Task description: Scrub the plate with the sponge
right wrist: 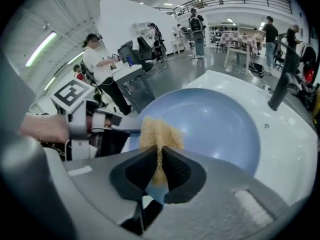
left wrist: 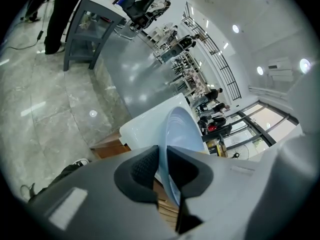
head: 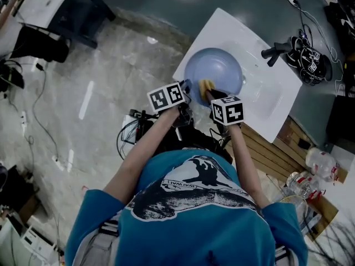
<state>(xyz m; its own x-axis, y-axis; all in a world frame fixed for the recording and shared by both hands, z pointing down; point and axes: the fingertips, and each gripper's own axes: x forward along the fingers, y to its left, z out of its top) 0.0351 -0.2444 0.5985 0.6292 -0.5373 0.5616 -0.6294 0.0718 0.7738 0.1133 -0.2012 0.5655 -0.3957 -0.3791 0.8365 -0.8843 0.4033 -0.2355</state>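
1. The left hand-held gripper [left wrist: 162, 166] has its jaws drawn in to a narrow gap, and both dark pads press on the rim of the blue plate [left wrist: 180, 129]. The plate runs edge-on up and away from the jaws in the left gripper view.
2. The right hand-held gripper [right wrist: 160, 169] is closed almost fully on the yellow sponge [right wrist: 159, 134]. The lower part of the sponge is squeezed thin between the pads, and the rest bulges out above the fingertips.
3. The free end of the sponge lies against the inner face of the plate, close to the near rim. It is just beside the spot where the left hand-held gripper grips that rim.
4. In the head view the two hand-held grippers sit side by side at the near edge of the plate, with the sponge between their marker cubes.
5. The plate is over the bowl of a white washbasin [head: 266, 101], towards its left half. Whether the plate rests on the basin or is held a little clear of it cannot be told.
6. A black tap [head: 275, 51] stands at the far edge of the washbasin, well apart from the plate and from both hand-held grippers.
7. Counted: one plate, one sponge, two hand-held grippers, one washbasin and one tap.
8. Each hand-held gripper has hold of exactly one thing: the left has the plate and the right has the sponge.
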